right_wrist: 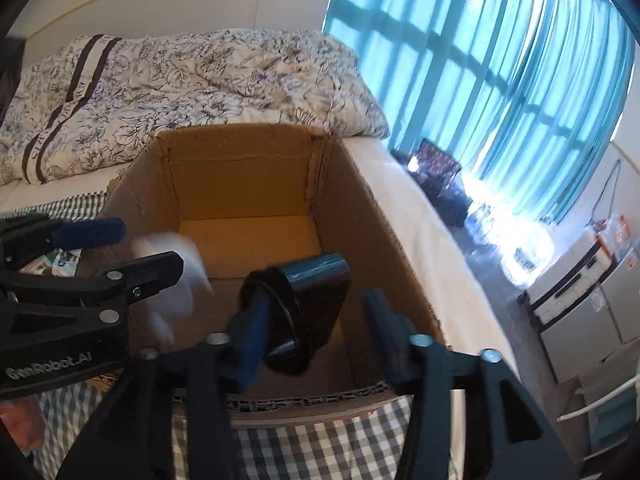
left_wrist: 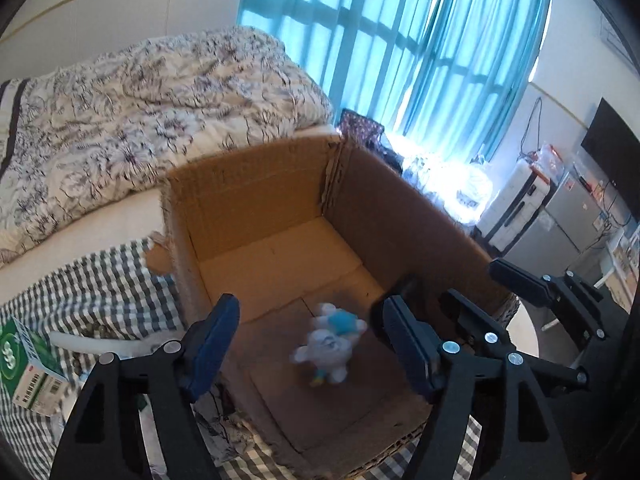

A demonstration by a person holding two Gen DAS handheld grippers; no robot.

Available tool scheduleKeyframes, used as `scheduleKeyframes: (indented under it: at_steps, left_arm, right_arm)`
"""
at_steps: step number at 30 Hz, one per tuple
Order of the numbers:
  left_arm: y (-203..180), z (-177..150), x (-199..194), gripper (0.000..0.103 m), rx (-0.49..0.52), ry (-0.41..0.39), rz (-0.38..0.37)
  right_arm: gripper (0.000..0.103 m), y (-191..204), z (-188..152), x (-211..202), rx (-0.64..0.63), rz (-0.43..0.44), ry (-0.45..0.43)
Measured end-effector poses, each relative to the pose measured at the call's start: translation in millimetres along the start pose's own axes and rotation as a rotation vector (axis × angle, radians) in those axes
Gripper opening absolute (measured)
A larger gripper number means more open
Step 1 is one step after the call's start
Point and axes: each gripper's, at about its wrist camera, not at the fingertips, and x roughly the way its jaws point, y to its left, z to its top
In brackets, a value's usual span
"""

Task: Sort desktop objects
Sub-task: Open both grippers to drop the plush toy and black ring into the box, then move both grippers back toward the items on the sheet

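Observation:
An open cardboard box (left_wrist: 260,184) stands on a checked cloth. In the left wrist view a white plush toy (left_wrist: 330,346) with a blue tuft is blurred inside the box, between and below the spread fingers of my left gripper (left_wrist: 308,340), which is open. In the right wrist view my right gripper (right_wrist: 316,332) is open over the same box (right_wrist: 240,168); a black roll-like object (right_wrist: 308,304) hangs against its left finger, apart from the right finger. The toy shows as a white blur (right_wrist: 176,276) beside the left gripper (right_wrist: 104,248).
A green and white carton (left_wrist: 24,364) lies on the checked cloth (left_wrist: 100,292) left of the box. A bed with a flowered quilt (left_wrist: 140,100) is behind. Teal curtains (left_wrist: 400,40), white appliances (left_wrist: 516,204) and cables stand to the right.

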Motion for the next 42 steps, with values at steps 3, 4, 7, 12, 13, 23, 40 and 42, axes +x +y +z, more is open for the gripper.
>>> scheduleKeyframes:
  at_steps: [3,4,7,12,13,23,40,42]
  left_arm:
    - [4.0,5.8,-12.5,0.077,-0.015,-0.027,0.007]
    - [7.0,8.6,-18.5,0.077,-0.027,-0.037,0.004]
    - [14.0,15.5,-31.1,0.077,-0.043,-0.060,0.008]
    - [29.6,23.4,-54.8,0.079,-0.060,-0.085,0.030]
    - [35.9,24.2,-61.9,0.079,-0.063,-0.095,0.037]
    - [94.9,22.4,-121.6,0.081,-0.106,-0.194,0.094]
    - [134.7,-12.0,-203.0,0.103,-0.013,-0.348,0.256]
    - [138.6,-18.6,-207.5,0.103,-0.002,-0.350,0.266]
  right_arm:
    - [0.051,0.3,3.6,-10.8,0.011,0.012,-0.032]
    - [0.051,-0.2,5.6,-14.2,0.014,0.017,-0.042]
    - [0.051,0.0,12.8,-26.8,0.020,0.033,-0.070]
    - [0.052,1.4,25.6,-46.2,0.024,0.047,-0.111]
    - [0.053,2.6,27.5,-49.2,0.022,0.051,-0.120]
    - [0.086,34.5,45.8,-83.8,-0.008,0.112,-0.221]
    - [0.103,89.1,58.5,-129.5,-0.013,0.300,-0.358]
    - [0.103,96.3,58.0,-132.1,-0.015,0.314,-0.364]
